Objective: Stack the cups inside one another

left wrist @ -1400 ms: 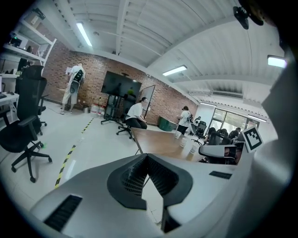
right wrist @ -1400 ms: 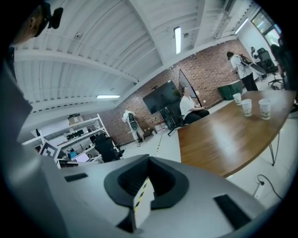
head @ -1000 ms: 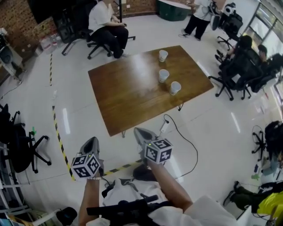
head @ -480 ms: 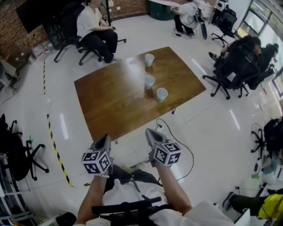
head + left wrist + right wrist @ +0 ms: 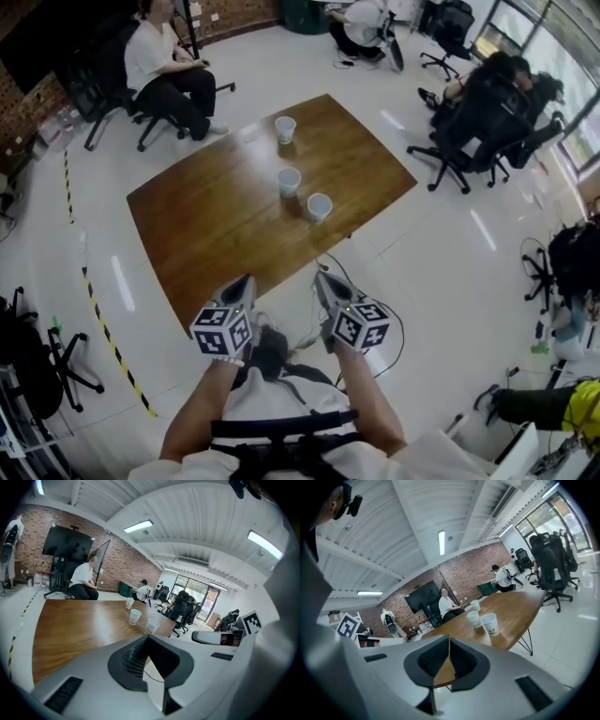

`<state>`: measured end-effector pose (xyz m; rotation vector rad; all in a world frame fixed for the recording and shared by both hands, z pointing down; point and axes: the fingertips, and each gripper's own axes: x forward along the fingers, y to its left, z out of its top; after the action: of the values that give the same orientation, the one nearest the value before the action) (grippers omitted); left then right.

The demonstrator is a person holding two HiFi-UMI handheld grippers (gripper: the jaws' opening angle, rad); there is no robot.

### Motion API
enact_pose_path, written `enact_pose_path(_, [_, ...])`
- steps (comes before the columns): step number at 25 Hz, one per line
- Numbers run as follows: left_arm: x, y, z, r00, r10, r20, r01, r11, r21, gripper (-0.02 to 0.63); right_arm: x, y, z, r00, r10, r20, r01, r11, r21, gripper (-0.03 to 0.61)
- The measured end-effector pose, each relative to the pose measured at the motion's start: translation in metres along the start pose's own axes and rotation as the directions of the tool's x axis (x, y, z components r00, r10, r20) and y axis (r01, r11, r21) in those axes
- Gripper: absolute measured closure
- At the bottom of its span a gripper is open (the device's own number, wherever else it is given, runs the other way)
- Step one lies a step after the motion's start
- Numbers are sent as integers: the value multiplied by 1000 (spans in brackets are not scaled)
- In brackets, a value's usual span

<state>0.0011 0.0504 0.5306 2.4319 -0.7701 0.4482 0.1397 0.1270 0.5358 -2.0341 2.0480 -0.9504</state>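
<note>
- Nothing is stacked yet: far cup [image 5: 285, 128], middle cup [image 5: 289, 181] and near cup [image 5: 319, 206] are standing upright and apart in a row on the table [image 5: 187, 234], upper centre of the head view.
- All the nesting looks left to do; no cup is being held or touched.
- Left gripper [image 5: 242, 284] is hovering lower centre by the table's near edge, well apart from the cups, with jaws sitting together at the tips and gripping nothing.
- Right gripper [image 5: 323, 278], just beside it, is carrying nothing; its jaws have just been opening, only a crack so far.
</note>
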Motion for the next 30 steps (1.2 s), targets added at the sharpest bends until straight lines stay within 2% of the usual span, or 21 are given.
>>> enact_pose_path(8, [59, -5, 29, 994, -98, -37, 98, 995, 2, 617, 34, -33, 49, 996, -78, 33, 79, 997, -23, 549])
enact_pose_path(16, [94, 3, 43, 982, -176, -70, 176, 984, 2, 615, 68, -52, 68, 991, -129, 21, 130, 991, -33, 546])
enact_pose_path(21, [111, -1, 44, 972, -213, -96, 213, 977, -6, 616, 81, -65, 76, 986, -164, -10, 161, 977, -140, 542])
enact_pose_path(23, [115, -3, 44, 969, -225, -102, 225, 974, -11, 617, 88, -68, 77, 984, -171, -37, 161, 967, -197, 499])
enact_pose_path(26, [121, -3, 42, 965, -238, -113, 237, 971, -19, 617, 101, -75, 79, 979, -190, -78, 160, 944, -288, 499])
enact_pose_path(30, [131, -7, 40, 962, -243, -126, 244, 970, -7, 616, 121, -86, 79, 967, -209, -144, 135, 903, -408, 442])
